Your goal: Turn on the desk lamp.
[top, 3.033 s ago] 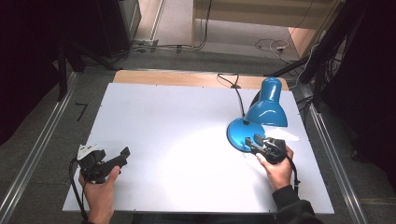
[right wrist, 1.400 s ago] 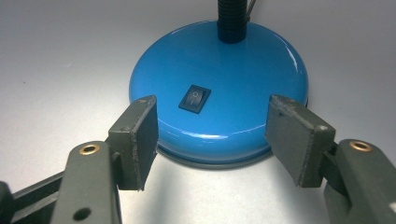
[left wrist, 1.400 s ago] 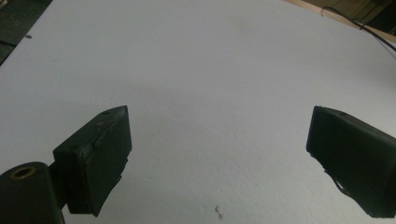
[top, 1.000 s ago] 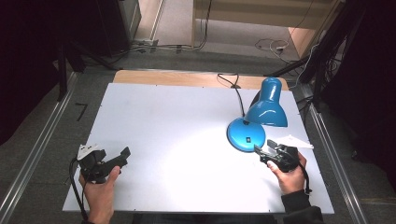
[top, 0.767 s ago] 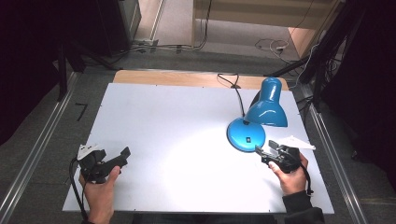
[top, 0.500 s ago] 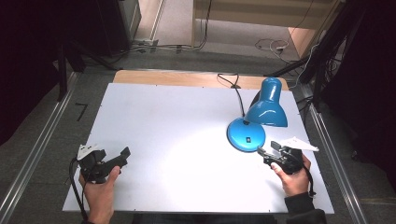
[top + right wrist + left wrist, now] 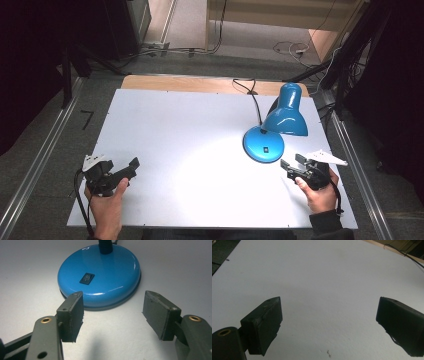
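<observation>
High view first: we've got a glossy blue metal desk lamp (image 7: pixel 274 129) with a round domed base standing on the white table top (image 7: pixel 190 130), and it's lit, throwing a bright pool on the board just beside its base. Everything else we'll place off that lamp.

Our right gripper (image 7: pixel 294 169) sits just beside the lamp base, on the side nearest us, jaws pointed at it. In the right gripper view the jaws stand wide apart with nothing between them, and the base edge lies just past the tips, not touching. The small black rocker switch (image 7: pixel 87 278) sits on top of the base, a bit toward the left jaw from centre.

Our left gripper (image 7: pixel 116 173) is well apart from the lamp, off toward the far side of the table from it, resting low near our edge. Its jaws are also spread wide and empty, just bare white board in front of them.

Looks to us like the switch is the target here. To do it well, we'd come in over the base with one jaw tip lined up on the raised end of the rocker and press straight down, not sideways, since a smooth domed base will probably skate on the board if shoved. Narrowing the jaws first should make one tip easier to aim. Keep clear of the black neck (image 7: pixel 106 245) rising behind the switch.
</observation>
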{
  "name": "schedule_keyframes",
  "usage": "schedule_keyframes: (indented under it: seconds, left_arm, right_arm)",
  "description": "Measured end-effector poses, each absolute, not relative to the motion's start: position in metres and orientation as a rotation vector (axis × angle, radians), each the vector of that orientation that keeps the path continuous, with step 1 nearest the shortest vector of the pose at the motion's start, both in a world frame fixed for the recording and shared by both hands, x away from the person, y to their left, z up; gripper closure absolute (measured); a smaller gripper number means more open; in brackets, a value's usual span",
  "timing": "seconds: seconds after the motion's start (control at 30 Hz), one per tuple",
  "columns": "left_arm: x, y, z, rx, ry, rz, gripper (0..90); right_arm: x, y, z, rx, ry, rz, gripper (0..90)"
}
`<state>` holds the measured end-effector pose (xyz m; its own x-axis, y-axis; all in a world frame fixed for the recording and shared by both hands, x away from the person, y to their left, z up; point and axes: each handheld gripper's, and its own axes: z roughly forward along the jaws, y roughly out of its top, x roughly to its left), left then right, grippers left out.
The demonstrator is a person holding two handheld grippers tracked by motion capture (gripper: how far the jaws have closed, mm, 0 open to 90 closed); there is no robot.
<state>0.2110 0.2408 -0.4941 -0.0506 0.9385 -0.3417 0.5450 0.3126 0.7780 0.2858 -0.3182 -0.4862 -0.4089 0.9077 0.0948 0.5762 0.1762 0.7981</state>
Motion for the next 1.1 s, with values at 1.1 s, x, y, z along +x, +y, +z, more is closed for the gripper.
schedule_keyframes:
  seconds: [1.1]
  left_arm:
    - [0.211, 0.240, -0.494, 1.347, 1.713, 0.574, 7.2]
  right_arm:
    - [0.271, -0.344, -0.486, 1.442, 2.017, 1.071, 29.2]
